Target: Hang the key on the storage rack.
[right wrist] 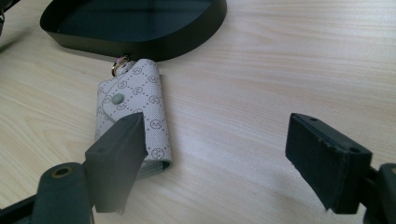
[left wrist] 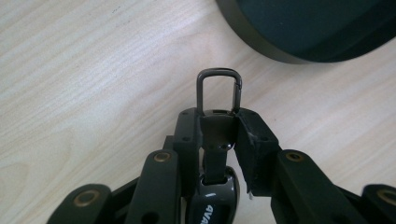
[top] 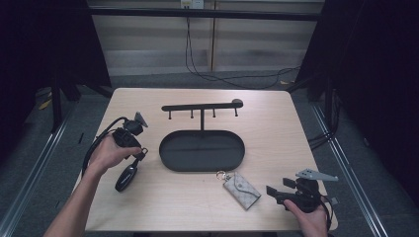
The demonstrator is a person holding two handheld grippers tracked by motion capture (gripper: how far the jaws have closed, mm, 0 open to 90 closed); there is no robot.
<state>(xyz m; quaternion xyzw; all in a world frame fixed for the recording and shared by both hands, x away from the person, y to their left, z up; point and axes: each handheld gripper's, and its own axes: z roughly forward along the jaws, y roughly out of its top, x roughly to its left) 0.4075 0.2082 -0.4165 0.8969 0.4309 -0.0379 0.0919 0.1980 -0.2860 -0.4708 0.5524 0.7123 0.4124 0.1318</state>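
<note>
A black key fob (top: 126, 178) with a metal clip (left wrist: 219, 88) sits in my left gripper (top: 140, 153), left of the tray. In the left gripper view the jaws of that gripper (left wrist: 217, 126) are shut on the fob's strap just below the clip, and the fob body (left wrist: 212, 205) hangs back between the jaw arms. A grey patterned key pouch (top: 241, 190) with a ring lies flat in front of the tray. My right gripper (top: 272, 193) stands open near the table's front right; the pouch (right wrist: 135, 107) lies just beyond its left jaw, untouched.
A black oval tray (top: 170, 163) sits mid-table, and a post rises from its far side to a bar with several hooks (top: 201, 106). The tray rim (left wrist: 261, 42) is close ahead of the left gripper. The table's front edge is near the right hand.
</note>
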